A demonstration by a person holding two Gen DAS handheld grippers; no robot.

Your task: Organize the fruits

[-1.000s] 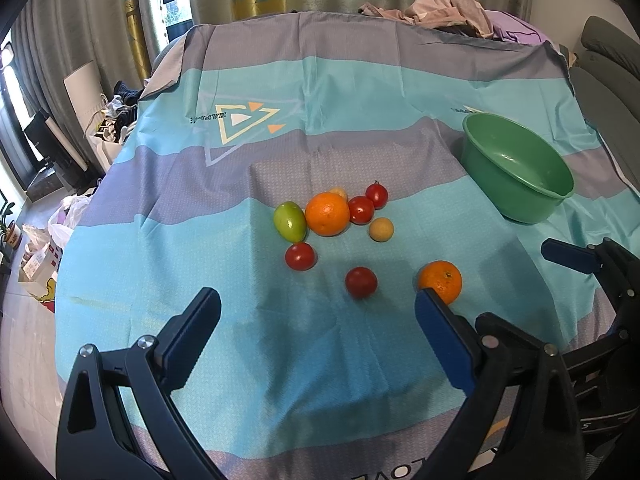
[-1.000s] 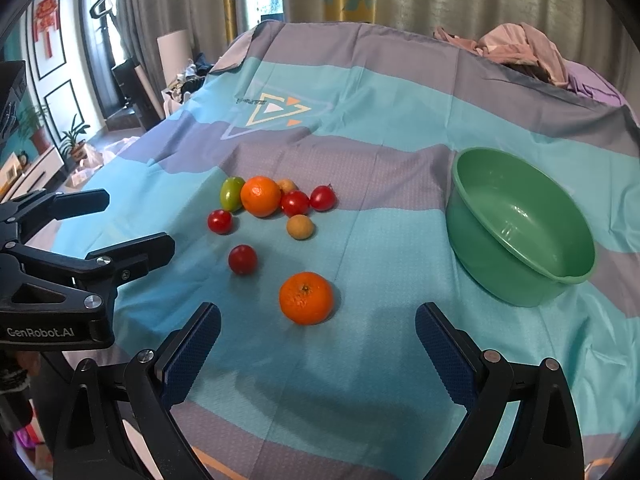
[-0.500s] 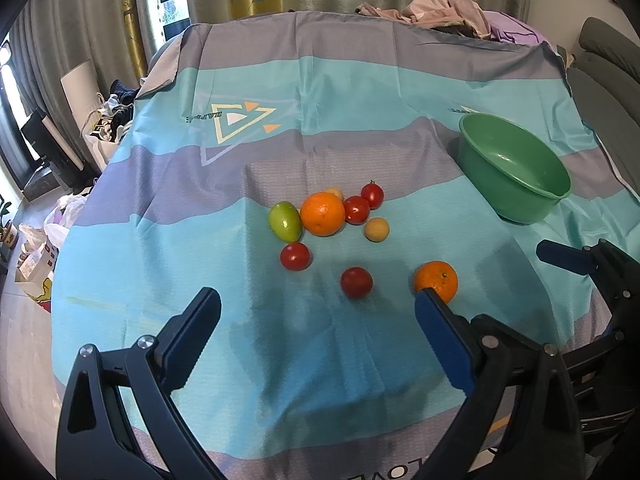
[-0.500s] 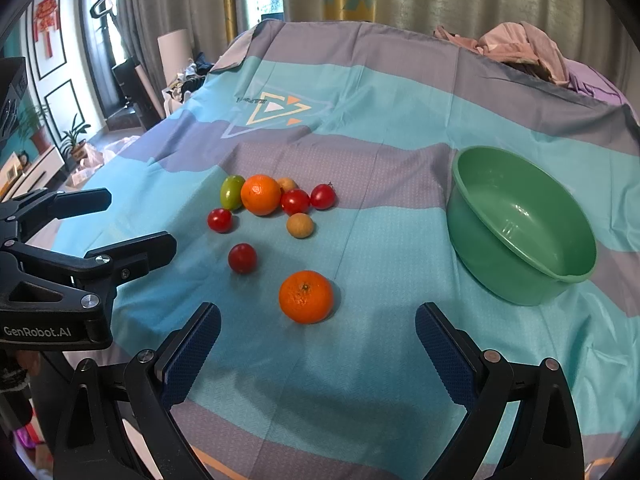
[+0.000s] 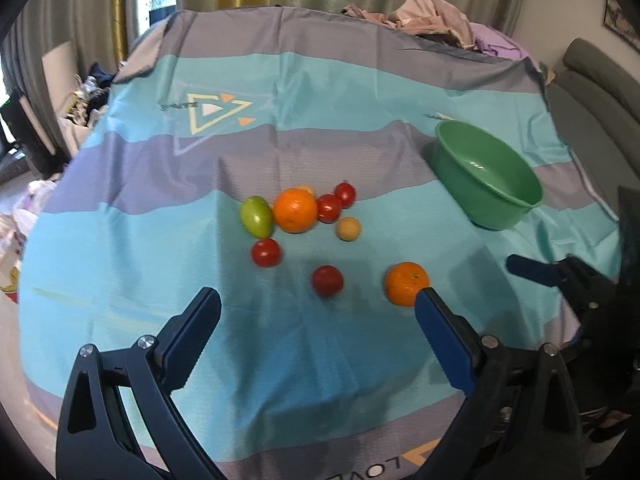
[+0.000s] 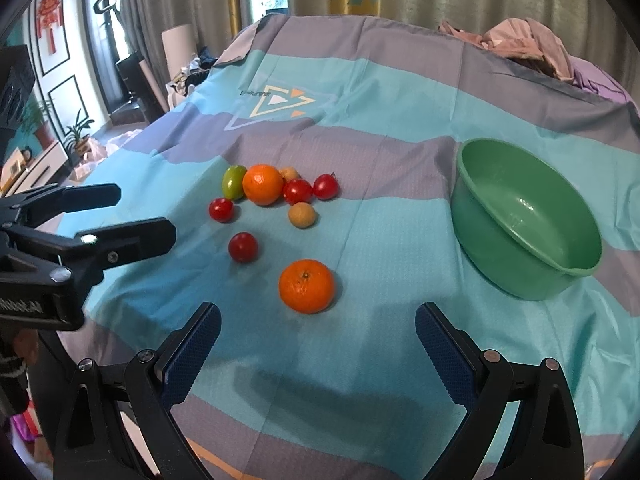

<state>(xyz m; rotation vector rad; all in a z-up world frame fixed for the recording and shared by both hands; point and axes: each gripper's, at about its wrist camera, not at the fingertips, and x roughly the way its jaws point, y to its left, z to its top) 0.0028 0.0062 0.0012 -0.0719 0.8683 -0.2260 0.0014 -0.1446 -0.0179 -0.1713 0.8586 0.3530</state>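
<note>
A table is covered by a striped teal and grey-purple cloth [image 6: 400, 240], on which a triangle logo [image 6: 282, 104] is printed; its small lettering cannot be read, and "LOVE" is seen upside down at the near hem in the left wrist view. A round green plastic basin [image 6: 524, 220] is set on the cloth to the right, well apart from the fruit, and nothing is seen inside it.

The left gripper [image 5: 318, 324] and the right gripper [image 6: 318, 332] are both held above the near edge with their blue-padded fingers spread wide, nothing between them. A lone orange mandarin [image 6: 307, 286] is found just ahead of the right gripper, nearest of all the fruit. In the left view it is partly hidden by the right fingertip.

Farther back, a larger orange [image 6: 263, 184] is clustered with a green oval fruit [image 6: 234, 181], two red tomatoes [image 6: 298, 191] and a small tan fruit [image 6: 303, 215]. Two more red tomatoes [image 6: 243, 246] lie apart, nearer the grippers. "Robot.AI" is read on the left gripper's body.
</note>
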